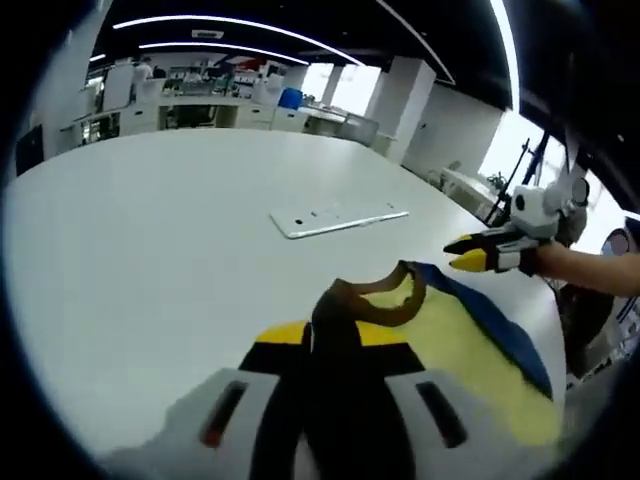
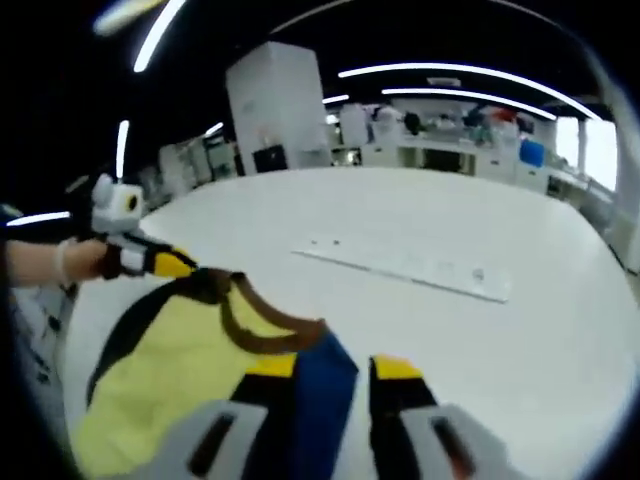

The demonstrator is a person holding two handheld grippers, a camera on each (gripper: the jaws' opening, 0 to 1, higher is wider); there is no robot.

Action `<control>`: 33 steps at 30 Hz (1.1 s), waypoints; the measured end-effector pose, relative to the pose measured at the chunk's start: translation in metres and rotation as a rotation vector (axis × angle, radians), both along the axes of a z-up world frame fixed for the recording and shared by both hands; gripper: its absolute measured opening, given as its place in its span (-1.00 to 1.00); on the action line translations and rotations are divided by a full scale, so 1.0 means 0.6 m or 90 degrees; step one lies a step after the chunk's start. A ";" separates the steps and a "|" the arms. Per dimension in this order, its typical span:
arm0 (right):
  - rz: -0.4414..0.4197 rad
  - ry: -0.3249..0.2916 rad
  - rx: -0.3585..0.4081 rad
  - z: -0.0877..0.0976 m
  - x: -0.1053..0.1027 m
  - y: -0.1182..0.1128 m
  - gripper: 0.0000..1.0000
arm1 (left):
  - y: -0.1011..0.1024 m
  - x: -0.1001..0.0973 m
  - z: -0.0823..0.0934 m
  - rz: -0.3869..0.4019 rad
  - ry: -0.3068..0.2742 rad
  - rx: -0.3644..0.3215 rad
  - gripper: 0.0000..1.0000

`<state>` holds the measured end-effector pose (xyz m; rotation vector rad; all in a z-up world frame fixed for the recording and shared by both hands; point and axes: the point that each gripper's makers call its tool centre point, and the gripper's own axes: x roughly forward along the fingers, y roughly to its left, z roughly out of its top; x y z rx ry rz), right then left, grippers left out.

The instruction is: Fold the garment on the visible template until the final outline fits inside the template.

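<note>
Yellow garment (image 1: pixel 455 350) lifted off white table (image 1: pixel 150 250), left gripper (image 1: pixel 335 345) and right gripper (image 2: pixel 320 375) each clamped on it

both views low over the table (image 1: pixel 150 250), facing inward, sharing the garment (image 1: pixel 450 350)

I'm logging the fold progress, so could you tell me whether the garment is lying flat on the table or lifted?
Lifted: the left gripper and right gripper each pinch the yellow garment at its collar, above the white table.
</note>
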<state>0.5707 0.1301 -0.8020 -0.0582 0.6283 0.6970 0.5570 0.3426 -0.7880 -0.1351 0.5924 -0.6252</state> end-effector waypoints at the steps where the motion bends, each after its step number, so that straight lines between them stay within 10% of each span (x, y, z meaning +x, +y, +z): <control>1: 0.001 -0.001 0.004 0.005 -0.007 0.000 -0.27 | -0.006 -0.002 0.012 -0.015 -0.025 -0.012 -0.42; 17: 0.048 -0.039 0.001 0.050 -0.099 0.001 0.66 | -0.029 -0.114 0.107 -0.102 -0.109 -0.062 0.96; 33: 0.079 -0.027 -0.008 0.079 -0.212 -0.002 0.95 | -0.025 -0.251 0.132 -0.111 -0.108 -0.048 0.98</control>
